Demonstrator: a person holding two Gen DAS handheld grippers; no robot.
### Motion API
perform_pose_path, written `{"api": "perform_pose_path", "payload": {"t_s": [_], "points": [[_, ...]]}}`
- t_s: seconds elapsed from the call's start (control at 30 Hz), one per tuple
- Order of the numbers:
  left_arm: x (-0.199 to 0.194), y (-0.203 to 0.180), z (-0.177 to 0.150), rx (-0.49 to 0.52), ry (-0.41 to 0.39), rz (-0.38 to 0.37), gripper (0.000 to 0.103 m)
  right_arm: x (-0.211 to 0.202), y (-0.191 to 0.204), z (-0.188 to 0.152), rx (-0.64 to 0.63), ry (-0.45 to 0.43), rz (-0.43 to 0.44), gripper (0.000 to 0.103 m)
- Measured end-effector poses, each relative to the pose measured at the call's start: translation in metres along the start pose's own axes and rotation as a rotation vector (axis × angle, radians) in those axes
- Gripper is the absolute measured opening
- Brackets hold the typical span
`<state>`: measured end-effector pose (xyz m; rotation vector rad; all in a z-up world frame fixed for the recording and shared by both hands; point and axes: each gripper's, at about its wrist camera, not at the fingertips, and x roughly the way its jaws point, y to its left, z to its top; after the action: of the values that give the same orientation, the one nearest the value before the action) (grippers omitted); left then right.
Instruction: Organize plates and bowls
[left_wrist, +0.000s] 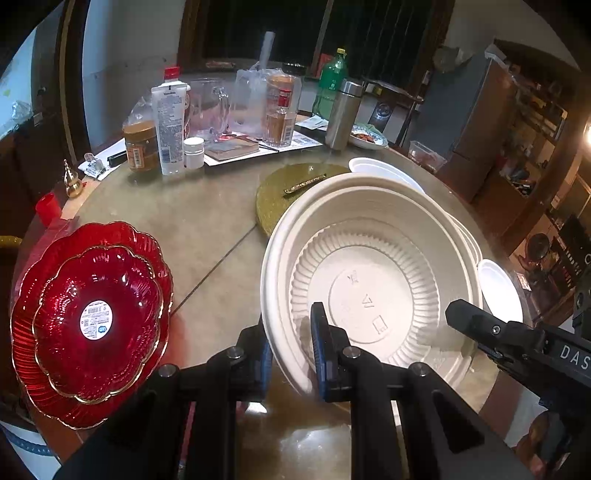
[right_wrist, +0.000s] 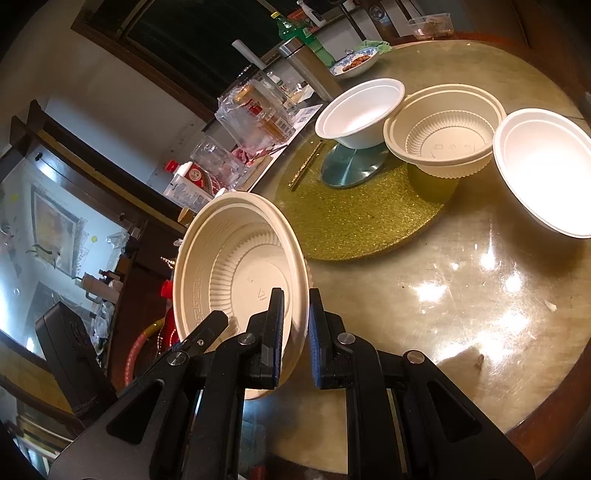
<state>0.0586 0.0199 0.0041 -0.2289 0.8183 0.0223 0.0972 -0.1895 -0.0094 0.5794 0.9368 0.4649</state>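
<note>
Bowl (left_wrist: 373, 280), cream ribbed plastic, round: my left claw (left_wrist: 291, 350) and right claw (right_wrist: 295, 332) both grip its rim.

Close wrist views, sharing cream bowl (left_wrist: 369, 280)

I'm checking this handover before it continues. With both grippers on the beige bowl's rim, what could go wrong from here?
1. The left gripper and right gripper each pinch only the thin rim of the beige bowl; uneven pulling might flex it or let it slip.
2. The red glass plates sit near the table edge, so a leftward swing could knock them.
3. The white bowls nearby could get bumped.
</note>
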Motion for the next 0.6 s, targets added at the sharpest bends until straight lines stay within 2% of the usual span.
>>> {"api": "perform_pose_path", "payload": {"t_s": [0.6], "points": [[-0.021,0.011,-0.004,-0.017,-0.036,-0.001,0.017,-0.002,0.016,-0.003,-0.037,-0.002,0.024,0.012]]}}
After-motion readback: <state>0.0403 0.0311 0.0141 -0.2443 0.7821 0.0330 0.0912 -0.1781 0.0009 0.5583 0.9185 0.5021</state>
